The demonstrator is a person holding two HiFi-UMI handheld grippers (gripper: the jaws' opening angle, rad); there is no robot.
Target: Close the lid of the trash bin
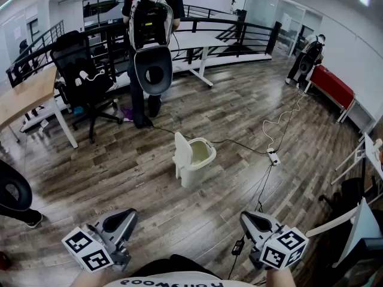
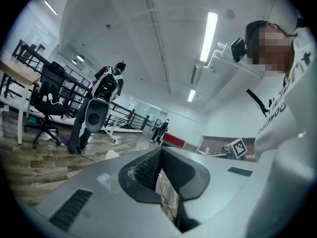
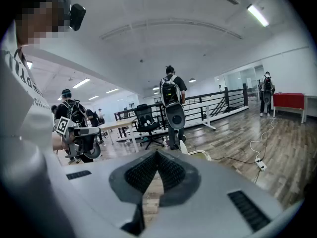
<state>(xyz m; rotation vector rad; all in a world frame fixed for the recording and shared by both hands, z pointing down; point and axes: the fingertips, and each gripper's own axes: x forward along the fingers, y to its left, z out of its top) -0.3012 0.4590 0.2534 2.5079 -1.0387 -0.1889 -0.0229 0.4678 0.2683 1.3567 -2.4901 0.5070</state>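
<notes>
A small cream trash bin (image 1: 197, 160) stands on the wood floor in the middle of the head view. Its lid (image 1: 181, 150) is raised upright on the bin's left side, and the inside shows. My left gripper (image 1: 127, 215) is low at the left and my right gripper (image 1: 247, 218) low at the right, both well short of the bin. Each has its jaws closed together with nothing between them. In the left gripper view the gripper (image 2: 159, 151) shows only the lid's tip (image 2: 112, 154). In the right gripper view the gripper (image 3: 157, 153) points toward the bin (image 3: 199, 155).
A person with a backpack (image 1: 149, 34) stands beyond the bin. An office chair (image 1: 81, 70) and a wooden table (image 1: 27, 94) are at the back left. A cable with a power strip (image 1: 273, 156) runs across the floor to the right. A red bench (image 1: 332, 85) is at the far right.
</notes>
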